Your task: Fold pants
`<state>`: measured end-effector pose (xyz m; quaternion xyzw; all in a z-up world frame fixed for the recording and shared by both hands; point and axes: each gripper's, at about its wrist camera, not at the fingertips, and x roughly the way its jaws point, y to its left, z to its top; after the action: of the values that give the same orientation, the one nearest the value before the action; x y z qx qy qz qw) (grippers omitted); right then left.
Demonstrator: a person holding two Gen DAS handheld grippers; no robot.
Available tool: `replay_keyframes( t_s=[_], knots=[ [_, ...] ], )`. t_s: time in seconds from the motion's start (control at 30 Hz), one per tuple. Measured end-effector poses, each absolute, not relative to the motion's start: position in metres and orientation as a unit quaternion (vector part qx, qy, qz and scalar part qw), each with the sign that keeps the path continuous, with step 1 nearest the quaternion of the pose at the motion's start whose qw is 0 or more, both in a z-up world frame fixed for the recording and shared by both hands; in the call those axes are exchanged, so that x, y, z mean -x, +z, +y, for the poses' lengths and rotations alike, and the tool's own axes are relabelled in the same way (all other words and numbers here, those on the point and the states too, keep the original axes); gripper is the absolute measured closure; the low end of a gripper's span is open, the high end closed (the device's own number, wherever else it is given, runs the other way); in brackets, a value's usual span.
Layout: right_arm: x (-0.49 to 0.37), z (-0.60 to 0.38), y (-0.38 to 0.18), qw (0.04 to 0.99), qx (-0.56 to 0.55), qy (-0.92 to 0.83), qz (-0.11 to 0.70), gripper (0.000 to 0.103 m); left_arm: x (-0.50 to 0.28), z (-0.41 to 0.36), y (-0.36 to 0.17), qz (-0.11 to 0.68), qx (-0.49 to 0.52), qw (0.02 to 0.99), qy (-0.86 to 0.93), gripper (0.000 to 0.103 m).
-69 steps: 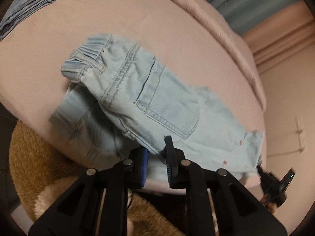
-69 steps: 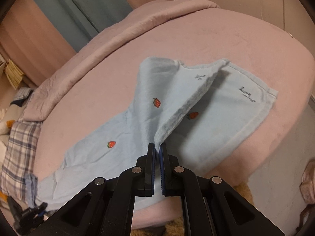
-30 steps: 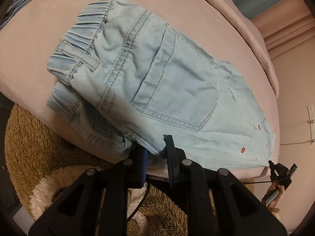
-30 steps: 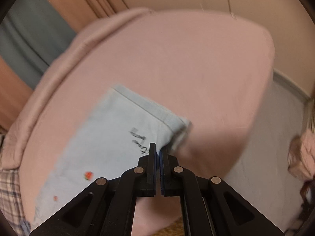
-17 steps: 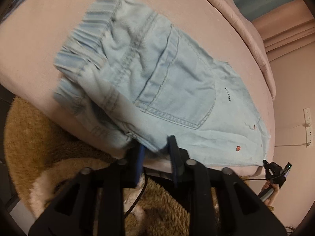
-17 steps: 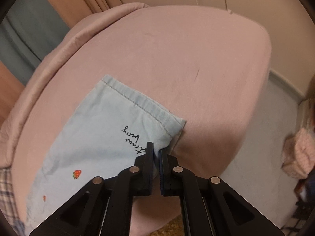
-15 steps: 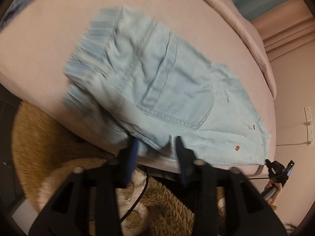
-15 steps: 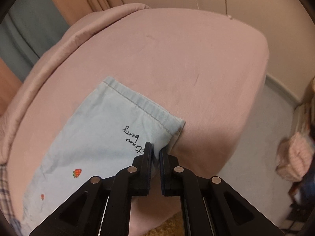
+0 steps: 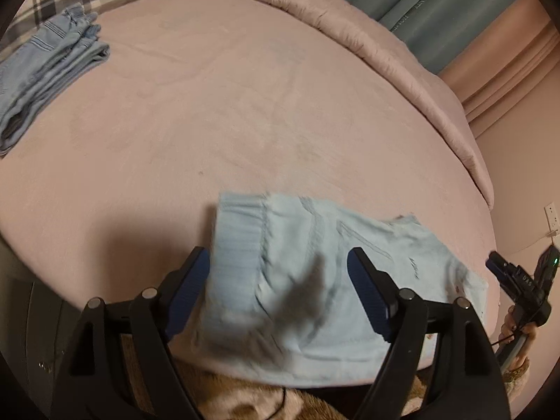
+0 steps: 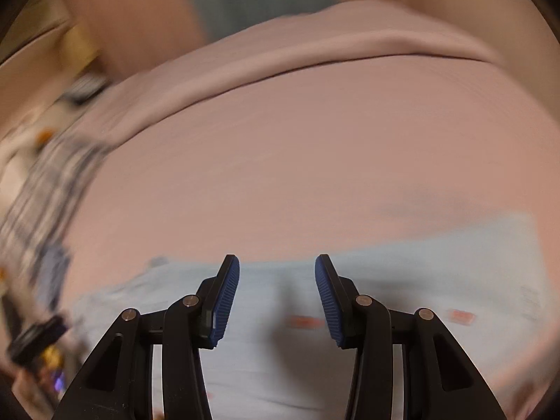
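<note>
**Both grippers off the pants, jaws opening**

Left wrist view: left gripper (image 9: 278, 294) jaws spread and opening, pads not pressing anything. Pale denim pants (image 9: 315, 280) lie folded at the near edge of the pink bed (image 9: 227, 105), long axis running 10 to 4 o'clock, elastic waistband at the 10 end. Small dark script on the denim, unreadable. Stack of folded jeans (image 9: 49, 66) at 10 o'clock. Curtain (image 9: 430, 10) lettering too small to read.

Right wrist view: heavy blur. Right gripper (image 10: 277, 294) jaws apart, opening, nothing clamped. Pants (image 10: 402, 280) below, axis 9 to 3.
</note>
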<state>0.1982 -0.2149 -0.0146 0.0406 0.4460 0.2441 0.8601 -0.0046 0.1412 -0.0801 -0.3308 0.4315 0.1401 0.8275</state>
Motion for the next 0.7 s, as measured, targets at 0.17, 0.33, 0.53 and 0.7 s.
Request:
replay_keyframes(
  t_s=[0.17, 0.33, 0.53, 0.7],
  knots=[
    [-0.216, -0.111, -0.038, 0.813, 0.02, 0.317, 0.487, 0.058, -0.004, 0.151, -0.102, 0.454, 0.367, 0.807, 0.095, 0.027],
    [-0.203, -0.067, -0.059, 0.776, 0.052, 0.343, 0.526, 0.058, 0.002, 0.146, -0.106, 0.462, 0.362, 0.804, 0.095, 0.066],
    [-0.205, -0.065, -0.056, 0.761, 0.07, 0.353, 0.539, 0.058, 0.012, 0.131, -0.076, 0.465, 0.344, 0.811, 0.087, 0.073],
    [-0.206, -0.065, -0.067, 0.743, 0.074, 0.363, 0.557, 0.059, 0.019, 0.129, -0.087, 0.483, 0.345, 0.8, 0.093, 0.072]
  ],
)
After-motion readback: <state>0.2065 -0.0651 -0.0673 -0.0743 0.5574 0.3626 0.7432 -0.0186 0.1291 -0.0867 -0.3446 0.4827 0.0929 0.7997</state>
